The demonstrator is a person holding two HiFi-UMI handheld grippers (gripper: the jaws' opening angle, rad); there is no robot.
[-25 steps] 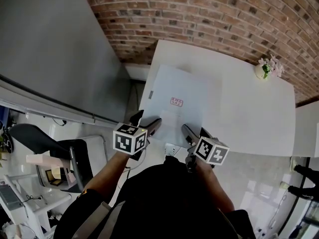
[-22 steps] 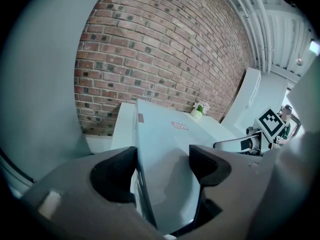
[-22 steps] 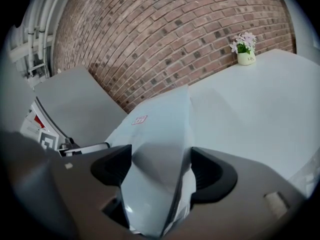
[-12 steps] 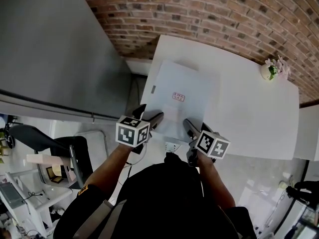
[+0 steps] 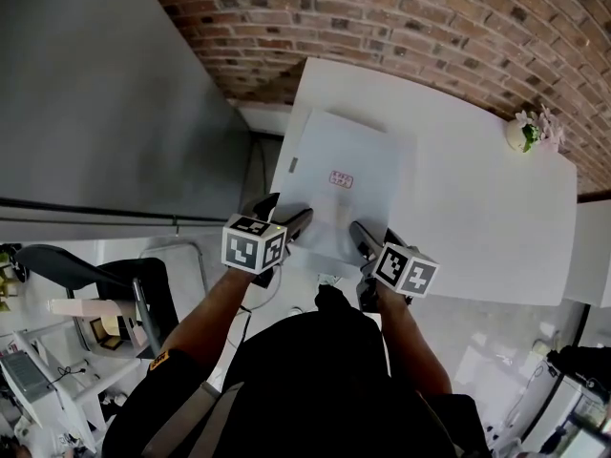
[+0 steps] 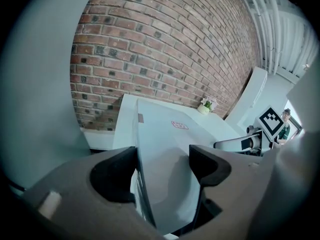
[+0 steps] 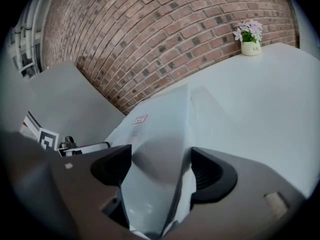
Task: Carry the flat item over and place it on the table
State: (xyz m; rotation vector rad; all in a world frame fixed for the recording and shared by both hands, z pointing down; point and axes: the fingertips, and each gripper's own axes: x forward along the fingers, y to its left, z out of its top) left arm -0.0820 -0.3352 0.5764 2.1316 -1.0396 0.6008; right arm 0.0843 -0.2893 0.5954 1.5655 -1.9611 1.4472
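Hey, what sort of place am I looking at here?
Probably an office or workshop-type room: a bare brick wall, a plain white table with a small flower pot, and cluttered desks and a chair off to the left.

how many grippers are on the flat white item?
2. The left gripper holds the flat white item at its near left corner, the right gripper at its near right corner.

The head view looks steeply down from above the person onto the table. Each gripper view sits close behind its own fingers, facing the brick wall (all three share the flat item between the fingers and the flower pot beyond them).
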